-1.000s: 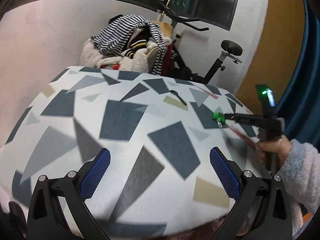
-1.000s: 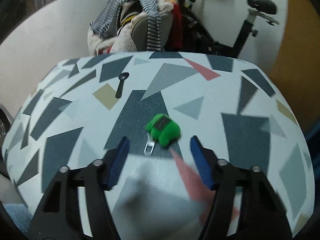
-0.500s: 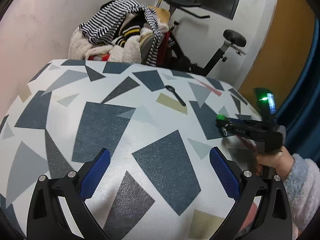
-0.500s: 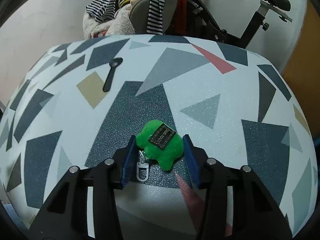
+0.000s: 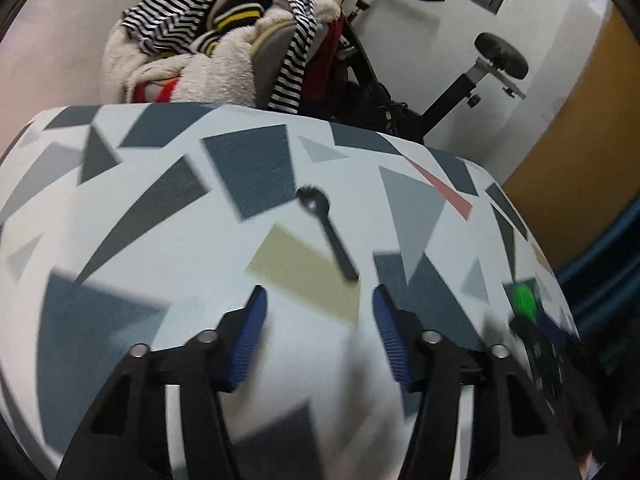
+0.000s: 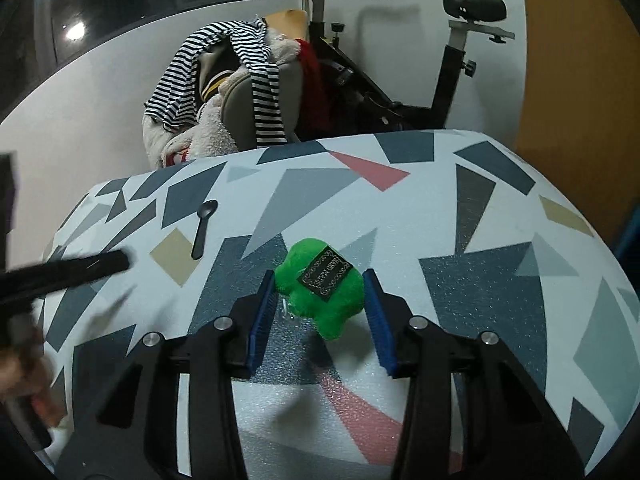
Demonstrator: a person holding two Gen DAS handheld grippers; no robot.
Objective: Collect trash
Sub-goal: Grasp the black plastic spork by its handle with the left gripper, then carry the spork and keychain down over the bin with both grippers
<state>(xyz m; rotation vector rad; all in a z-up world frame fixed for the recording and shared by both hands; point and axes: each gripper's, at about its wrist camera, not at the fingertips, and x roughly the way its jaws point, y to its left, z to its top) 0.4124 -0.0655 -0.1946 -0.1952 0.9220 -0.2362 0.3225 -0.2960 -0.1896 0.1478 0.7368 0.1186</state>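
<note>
A green plush keychain toy (image 6: pixel 320 294) with a black label sits between the blue pads of my right gripper (image 6: pixel 319 304), which is shut on it just above the patterned table (image 6: pixel 460 216). The toy shows as a green blob in the left wrist view (image 5: pixel 524 300). A black plastic spoon-fork (image 5: pixel 328 232) lies on the table just ahead of my left gripper (image 5: pixel 318 320), which is open and empty. The spoon also shows in the right wrist view (image 6: pixel 202 226), left of the toy, with the left gripper's finger (image 6: pixel 80 268) near it.
Behind the table stands a chair piled with striped and fleecy clothes (image 5: pixel 224 40) and an exercise bike (image 6: pixel 460 60). An orange wall panel (image 5: pixel 580 140) is at the right. The table's far edge (image 5: pixel 280 116) curves close to the chair.
My right gripper has closed on the green toy and lifted it slightly. My left gripper has moved forward and right toward the black spoon, its jaws narrower than before.
</note>
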